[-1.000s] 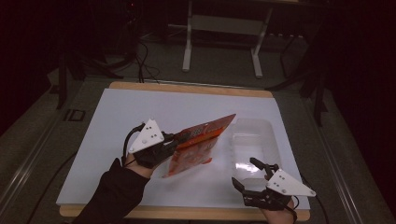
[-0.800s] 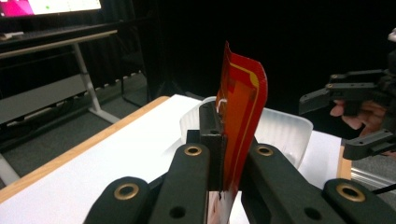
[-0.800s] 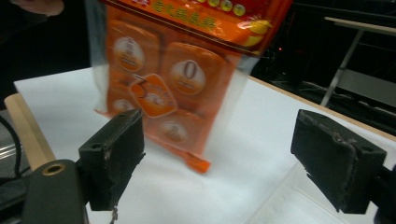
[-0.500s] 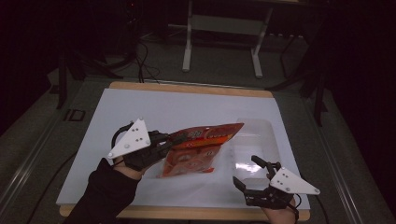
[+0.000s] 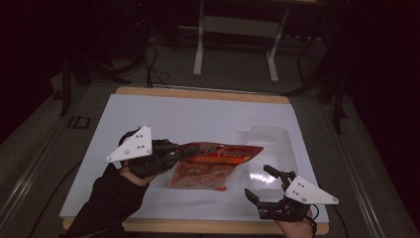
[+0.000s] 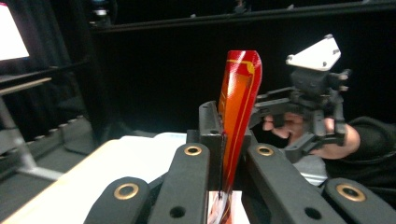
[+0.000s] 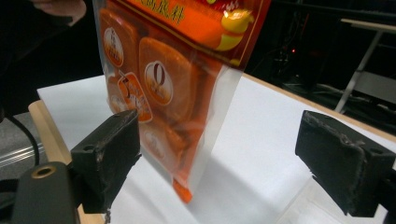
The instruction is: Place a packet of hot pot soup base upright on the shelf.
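An orange and red snack bag [image 5: 213,161] with small wrapped packs inside hangs above the white table top [image 5: 198,119]. My left gripper [image 5: 176,152] is shut on the bag's top edge at its left end. In the left gripper view the bag's edge [image 6: 238,107] stands up between the closed jaws of the left gripper [image 6: 224,135]. My right gripper [image 5: 260,184] is open near the table's front right, a little right of the bag. In the right gripper view the bag [image 7: 173,79] hangs between the wide-apart jaws of the right gripper [image 7: 233,154], nearer the left one.
A clear plastic tray [image 5: 270,148] lies on the table behind the right gripper. The table's wooden front edge [image 5: 198,225] runs just below both hands. A metal stand [image 5: 237,29] and cables are on the dark floor beyond the table.
My left gripper has drawn back to the left and lifted the bag, which now hangs flatter and lower at its right end. The right gripper has stayed almost still and open.
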Demonstrator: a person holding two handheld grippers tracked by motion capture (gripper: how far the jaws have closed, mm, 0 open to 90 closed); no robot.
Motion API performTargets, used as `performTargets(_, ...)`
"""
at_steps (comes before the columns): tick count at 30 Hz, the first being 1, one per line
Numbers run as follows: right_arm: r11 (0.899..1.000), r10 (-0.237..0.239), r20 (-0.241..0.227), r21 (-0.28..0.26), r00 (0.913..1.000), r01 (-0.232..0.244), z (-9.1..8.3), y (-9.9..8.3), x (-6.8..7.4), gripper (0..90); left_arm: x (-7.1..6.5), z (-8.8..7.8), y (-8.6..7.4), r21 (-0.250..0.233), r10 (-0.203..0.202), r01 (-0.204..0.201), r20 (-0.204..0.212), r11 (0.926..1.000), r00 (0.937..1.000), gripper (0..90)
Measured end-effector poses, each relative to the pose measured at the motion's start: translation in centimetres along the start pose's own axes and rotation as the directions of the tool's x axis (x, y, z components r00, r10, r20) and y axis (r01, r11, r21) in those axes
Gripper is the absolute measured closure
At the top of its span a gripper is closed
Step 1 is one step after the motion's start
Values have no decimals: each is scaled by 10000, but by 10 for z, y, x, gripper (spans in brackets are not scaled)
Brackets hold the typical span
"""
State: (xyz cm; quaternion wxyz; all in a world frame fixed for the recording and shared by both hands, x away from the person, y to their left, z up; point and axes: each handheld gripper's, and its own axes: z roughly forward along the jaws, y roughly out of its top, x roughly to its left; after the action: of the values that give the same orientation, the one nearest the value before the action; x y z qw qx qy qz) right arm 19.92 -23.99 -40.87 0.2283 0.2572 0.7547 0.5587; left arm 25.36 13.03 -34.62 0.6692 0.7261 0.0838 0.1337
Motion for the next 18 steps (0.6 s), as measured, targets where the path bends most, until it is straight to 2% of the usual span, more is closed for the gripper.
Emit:
performTargets(1, 10000, 49, -37, -66, 10000, -49, 0, 1, 0, 141, 2, -1, -1, -115, -129, 130, 84, 9998, 9999, 896)
performTargets(2, 9998, 125, -43, -163, 9999, -125, -1, 3, -1, 147, 4, -2, -2, -264, -164, 174, 347, 9995, 9993, 896)
performTargets(6, 9993, 32, -173, -365, 9998, -38, -3, 9, 0, 150, 4, -3, -4, -549, -120, 163, 771, 9984, 9969, 896)
performTargets(11, 9965, 137, -341, -819, 9993, -164, -1, 17, 1, 151, -3, 4, -3, -246, 78, -54, 1014, 9997, 9948, 895)
performTargets(16, 9964, -34, -588, -843, 9983, -16, 4, 23, 4, 176, -8, 11, -5, -64, -14, 21, 1179, 10000, 9930, 895)
performTargets(18, 9965, -111, -722, -833, 9973, 51, 6, 24, 6, 216, -10, 14, -6, -2, -76, 76, 1231, 10000, 9924, 895)
